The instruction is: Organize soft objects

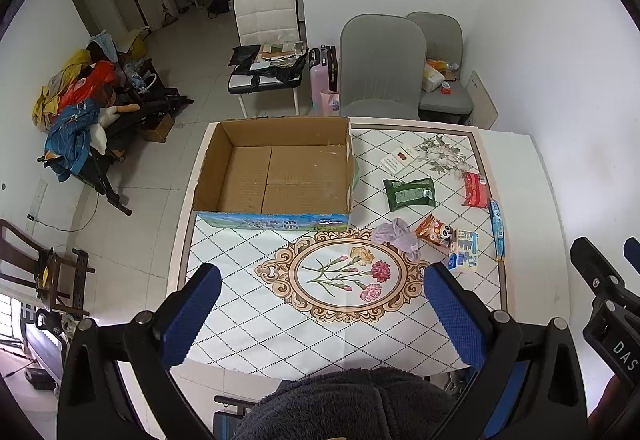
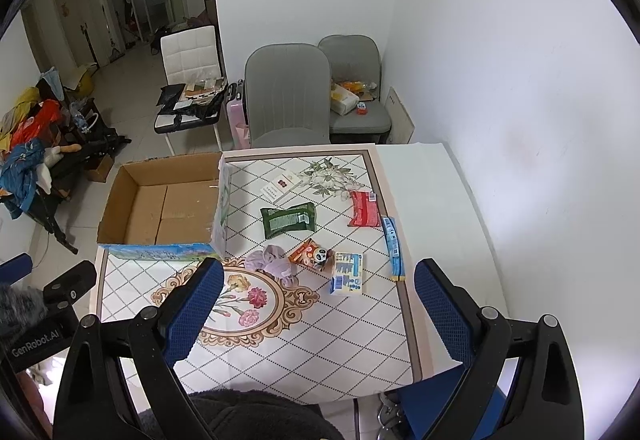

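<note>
we hold both the left gripper (image 1: 320, 304) and right gripper (image 2: 320, 300) spread wide, holding nothing, above the table (image 1: 240, 260); the lilac cloth (image 1: 396, 234) lies near the cardboard box (image 1: 276, 176), among snack packets.

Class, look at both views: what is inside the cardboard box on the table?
The cardboard box shows only its own folded bottom flaps; no items lie inside. Its near wall hides a thin strip of floor in both views, so that strip cannot be checked.

Bright, even daylight fills both views. The white wall (image 2: 500, 60) at upper right glares, nearly washed out. Shadows are soft. Fisheye bends straight lines, corners go black, and focus stays sharp throughout.
</note>
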Motion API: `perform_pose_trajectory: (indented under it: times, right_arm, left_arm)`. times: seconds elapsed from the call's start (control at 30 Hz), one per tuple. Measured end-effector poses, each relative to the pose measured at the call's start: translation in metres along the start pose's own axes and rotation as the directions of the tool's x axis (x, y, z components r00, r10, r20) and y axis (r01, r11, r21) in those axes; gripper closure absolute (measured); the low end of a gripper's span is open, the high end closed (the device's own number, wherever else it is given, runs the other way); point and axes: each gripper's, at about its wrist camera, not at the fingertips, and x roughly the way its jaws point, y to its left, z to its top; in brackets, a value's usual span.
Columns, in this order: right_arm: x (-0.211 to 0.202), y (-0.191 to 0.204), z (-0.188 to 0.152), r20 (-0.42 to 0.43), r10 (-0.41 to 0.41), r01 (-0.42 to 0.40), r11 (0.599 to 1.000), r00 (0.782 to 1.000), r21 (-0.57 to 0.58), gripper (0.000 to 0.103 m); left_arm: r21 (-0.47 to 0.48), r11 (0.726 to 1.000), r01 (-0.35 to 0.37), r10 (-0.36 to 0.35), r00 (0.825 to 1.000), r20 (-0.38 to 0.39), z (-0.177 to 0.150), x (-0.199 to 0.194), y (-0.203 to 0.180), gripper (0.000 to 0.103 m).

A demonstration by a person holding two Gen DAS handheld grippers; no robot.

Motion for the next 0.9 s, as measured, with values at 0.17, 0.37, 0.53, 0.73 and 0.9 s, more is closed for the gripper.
perform_pose_trajectory:
  times: [0.17,0.37,0.53,0.73,0.9]
  right_arm:
    - [0.0010,-0.0027,0.0001,0.003,-0.001,0.001,1.000,1.000,0.004,0.005]
    - [-0.0007,-0.0023,-0.0002,0.008,-0.004,0.004,1.000,1.000,0.004,0.005]
    - [-0.0018,-0.0029,0.0007,0.010,-0.005,0.005,1.000,1.000,0.004,0.005]
    - [-0.0030,-0.0049,0.0013,0.009,-0.001,0.001,1.000,1.000,0.002,0.005]
    - [-0.0034,-0.0054,0.0006,0.007,-0.002,0.002,1.000,1.000,0.001,0.005]
  left_arm:
    - [0.006,1.000,0.002,-0.002,1.000,0.006,0.0012,-0.0013,-0.0011,0.000]
    - [0.007,1.000,0.006,-0.006,1.000,0.007,0.0013,-0.0025,0.0000,0.000]
    - [0.006,1.000,0.004,-0.004,1.000,0.009,0.0020,-0.0020,-0.0006,0.000]
    - [0.008,1.000,0.005,-0.005,1.000,0.008,0.0031,-0.0025,-0.0005,0.000]
    - [0.007,1.000,0.008,-0.008,1.000,0.009,0.0030,-0.0025,-0.0003,0.000]
